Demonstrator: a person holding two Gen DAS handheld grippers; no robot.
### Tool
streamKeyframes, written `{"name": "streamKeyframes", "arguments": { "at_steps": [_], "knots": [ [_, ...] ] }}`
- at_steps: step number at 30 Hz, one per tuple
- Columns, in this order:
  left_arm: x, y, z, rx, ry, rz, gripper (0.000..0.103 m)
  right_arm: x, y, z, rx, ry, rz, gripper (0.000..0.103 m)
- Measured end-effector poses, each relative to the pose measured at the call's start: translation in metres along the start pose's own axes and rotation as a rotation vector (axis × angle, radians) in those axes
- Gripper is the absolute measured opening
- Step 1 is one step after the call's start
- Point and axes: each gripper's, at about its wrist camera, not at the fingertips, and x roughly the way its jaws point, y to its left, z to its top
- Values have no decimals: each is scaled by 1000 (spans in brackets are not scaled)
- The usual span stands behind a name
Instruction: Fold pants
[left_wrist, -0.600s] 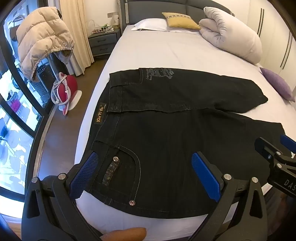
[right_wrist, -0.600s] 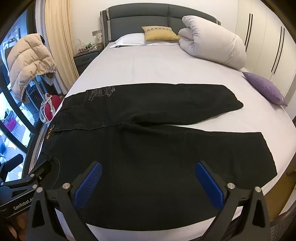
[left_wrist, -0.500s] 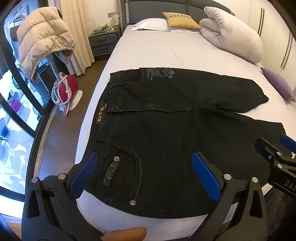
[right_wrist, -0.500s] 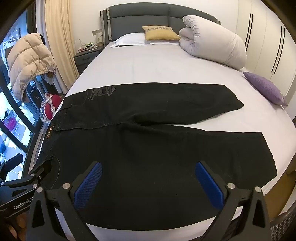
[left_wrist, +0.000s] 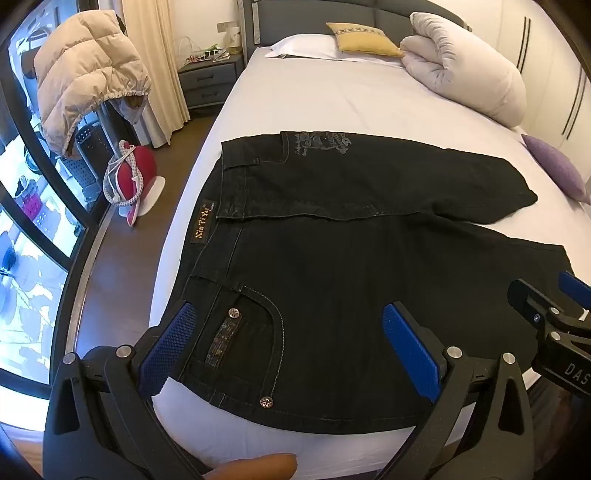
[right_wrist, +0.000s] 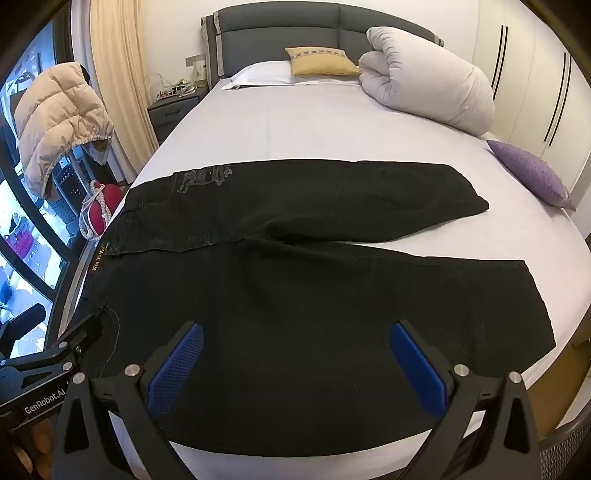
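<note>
Black pants (left_wrist: 362, 266) lie flat across the near end of the white bed (left_wrist: 314, 99), waistband to the left, both legs running right. They also show in the right wrist view (right_wrist: 314, 288). My left gripper (left_wrist: 291, 343) is open and empty, hovering over the back pocket at the waist's near corner. My right gripper (right_wrist: 295, 358) is open and empty above the near leg. Each gripper shows at the edge of the other's view: the right one (left_wrist: 554, 325) and the left one (right_wrist: 48, 354).
A rolled white duvet (right_wrist: 428, 92), a yellow cushion (right_wrist: 321, 61) and a white pillow (right_wrist: 262, 74) lie at the head of the bed. A purple cushion (right_wrist: 528, 171) sits at the right edge. A beige jacket (left_wrist: 81, 81) hangs left; a red bag (left_wrist: 136, 166) is on the floor.
Both grippers have shifted only slightly; the pants have not moved and both jaws stay open.
</note>
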Motion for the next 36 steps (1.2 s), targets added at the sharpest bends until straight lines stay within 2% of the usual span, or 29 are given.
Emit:
{"name": "streamKeyframes", "arguments": {
  "at_steps": [36],
  "knots": [
    [6,9,-5,-6,16,3,103,1,3,-6,2,23,-1,103]
  ]
}}
